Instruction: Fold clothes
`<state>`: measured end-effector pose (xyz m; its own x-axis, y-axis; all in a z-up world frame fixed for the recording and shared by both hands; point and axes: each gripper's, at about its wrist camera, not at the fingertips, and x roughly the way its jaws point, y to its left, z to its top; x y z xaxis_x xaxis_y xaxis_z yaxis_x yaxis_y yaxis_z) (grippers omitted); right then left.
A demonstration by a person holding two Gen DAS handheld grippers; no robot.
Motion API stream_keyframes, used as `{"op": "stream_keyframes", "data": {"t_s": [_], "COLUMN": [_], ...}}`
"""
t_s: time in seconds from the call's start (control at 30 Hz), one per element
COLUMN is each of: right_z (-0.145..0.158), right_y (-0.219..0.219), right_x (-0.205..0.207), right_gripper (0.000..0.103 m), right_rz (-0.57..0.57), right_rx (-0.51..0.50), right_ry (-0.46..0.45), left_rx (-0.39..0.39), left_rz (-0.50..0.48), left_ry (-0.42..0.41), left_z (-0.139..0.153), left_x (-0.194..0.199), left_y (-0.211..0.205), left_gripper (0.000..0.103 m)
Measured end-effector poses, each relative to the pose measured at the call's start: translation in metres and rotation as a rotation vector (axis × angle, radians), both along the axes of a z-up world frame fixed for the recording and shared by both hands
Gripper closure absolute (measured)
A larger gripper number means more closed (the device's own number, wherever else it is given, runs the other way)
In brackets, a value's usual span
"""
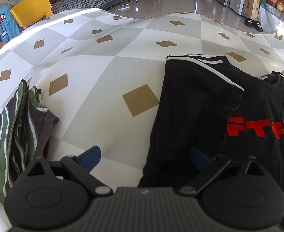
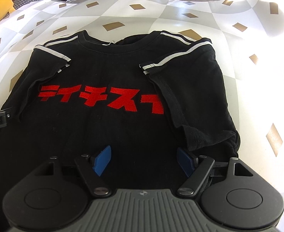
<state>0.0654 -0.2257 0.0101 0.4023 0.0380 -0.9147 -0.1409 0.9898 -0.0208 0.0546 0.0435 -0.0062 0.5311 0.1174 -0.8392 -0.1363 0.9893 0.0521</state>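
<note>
- The table, under a cloth of grey and white checks with tan diamonds, fills both views; only the left wrist view shows the room past its far edge, with a yellow chair at far left and a pair of black slippers on the floor at far right.
- The black T-shirt lies flat on the table, red lettering up, both white-striped sleeves folded in over the chest. The right wrist view shows nearly all of it; the left wrist view shows only its left part.
- A pile of striped clothes lies near left, in the left wrist view only, apart from the shirt.
- The left gripper is spread wide over the shirt's left edge, gripping nothing.
- The right gripper stands wide over the shirt's near part, nothing pinched.
</note>
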Motion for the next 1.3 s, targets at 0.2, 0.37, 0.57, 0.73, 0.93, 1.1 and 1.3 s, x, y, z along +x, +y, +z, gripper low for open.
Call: {"op": "stream_keyframes", "data": {"t_s": [0.2, 0.37, 0.57, 0.73, 0.93, 1.1, 1.3], "right_z": [0.0, 0.0, -0.001, -0.001, -0.002, -0.003, -0.003], "right_y": [0.0, 0.001, 0.001, 0.001, 0.002, 0.004, 0.005], "right_x": [-0.001, -0.002, -0.003, -0.003, -0.003, -0.004, -0.005], "right_gripper": [0.028, 0.028, 0.027, 0.026, 0.024, 0.023, 0.023], "right_rz": [0.002, 0.002, 0.003, 0.004, 0.004, -0.007, -0.008], "right_rx": [-0.001, -0.002, -0.002, 0.0, 0.002, 0.0, 0.0], "right_ry": [-0.004, -0.01, -0.012, -0.01, -0.009, -0.007, -0.01], "left_rx": [0.003, 0.009, 0.018, 0.019, 0.009, -0.011, 0.023], "left_rz": [-0.002, -0.053, -0.097, -0.111, -0.167, -0.192, -0.226], "left_ry": [-0.095, -0.148, -0.054, -0.049, -0.101, -0.119, -0.168], "left_z": [0.018, 0.025, 0.001, -0.003, 0.013, 0.014, 0.018], "left_x": [-0.006, -0.005, 0.003, 0.0, -0.011, -0.023, -0.039], "left_y": [-0.007, -0.02, -0.037, -0.044, -0.041, -0.039, -0.044], "left_gripper": [0.004, 0.004, 0.003, 0.002, 0.003, 0.027, 0.035]}}
